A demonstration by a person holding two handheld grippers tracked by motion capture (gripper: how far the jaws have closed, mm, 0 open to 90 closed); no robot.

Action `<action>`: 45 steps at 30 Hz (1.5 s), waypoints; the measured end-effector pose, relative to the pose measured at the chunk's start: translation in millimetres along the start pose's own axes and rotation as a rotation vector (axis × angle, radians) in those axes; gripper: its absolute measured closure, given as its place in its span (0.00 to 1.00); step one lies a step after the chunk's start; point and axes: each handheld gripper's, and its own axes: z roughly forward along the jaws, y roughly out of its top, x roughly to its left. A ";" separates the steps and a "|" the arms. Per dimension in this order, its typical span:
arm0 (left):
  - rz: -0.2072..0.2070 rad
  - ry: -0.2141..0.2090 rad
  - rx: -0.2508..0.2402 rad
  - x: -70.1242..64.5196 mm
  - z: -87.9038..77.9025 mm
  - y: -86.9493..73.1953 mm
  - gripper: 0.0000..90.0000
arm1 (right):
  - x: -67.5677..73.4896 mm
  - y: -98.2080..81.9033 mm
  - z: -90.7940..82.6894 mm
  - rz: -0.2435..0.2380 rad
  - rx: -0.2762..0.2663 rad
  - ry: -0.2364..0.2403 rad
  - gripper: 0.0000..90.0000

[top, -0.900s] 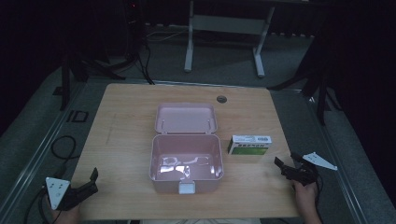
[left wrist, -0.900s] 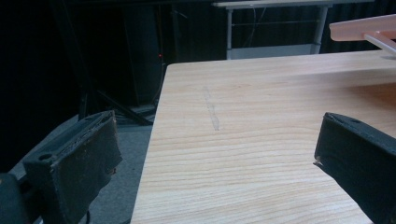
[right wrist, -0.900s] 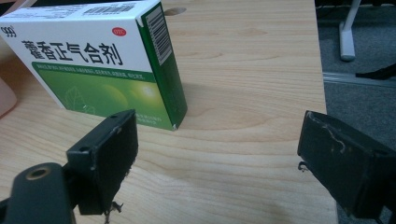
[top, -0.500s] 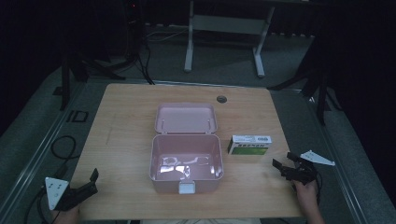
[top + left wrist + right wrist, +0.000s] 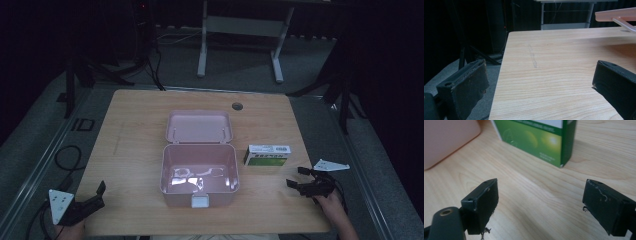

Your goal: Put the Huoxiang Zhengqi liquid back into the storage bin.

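1. We see a wooden bench (image 5: 135, 140) under dim light, dark floor around it.
2. At mid-frame of the high view sits a pink box (image 5: 199, 175), lid (image 5: 199, 126) swung open and lying back toward the top of the frame. The inside looks glossy; we cannot tell if anything lies in it.
3. Just right of the pink box, apart from it, stands a green and white carton (image 5: 267, 155).
4. The left hand-held gripper (image 5: 98, 196) is at the lower left of the high view, over the bench's corner. Its jaws stand wide apart with nothing between them; in the left gripper view one jaw hangs past the bench edge.
5. The right hand-held gripper (image 5: 296, 177) is at the lower right of the high view, below and right of the carton. Its jaws are apart and empty.
6. In the right gripper view the carton (image 5: 536, 137) is near, at the top of the frame, with bare wood between it and the jaws.
7. A small round hole (image 5: 237, 106) marks the bench near its far edge.
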 end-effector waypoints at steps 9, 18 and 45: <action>-0.005 -0.003 -0.003 0.2 -0.5 0.1 0.00 | 3.9 9.0 2.9 -0.099 0.129 0.094 0.14; -0.005 -0.009 -0.002 0.2 -0.8 0.3 0.00 | 6.7 15.6 0.3 -0.177 0.255 0.138 0.14; -0.002 -0.022 0.007 0.0 -0.5 0.0 0.00 | 26.0 52.4 -1.4 -0.449 0.688 0.157 0.15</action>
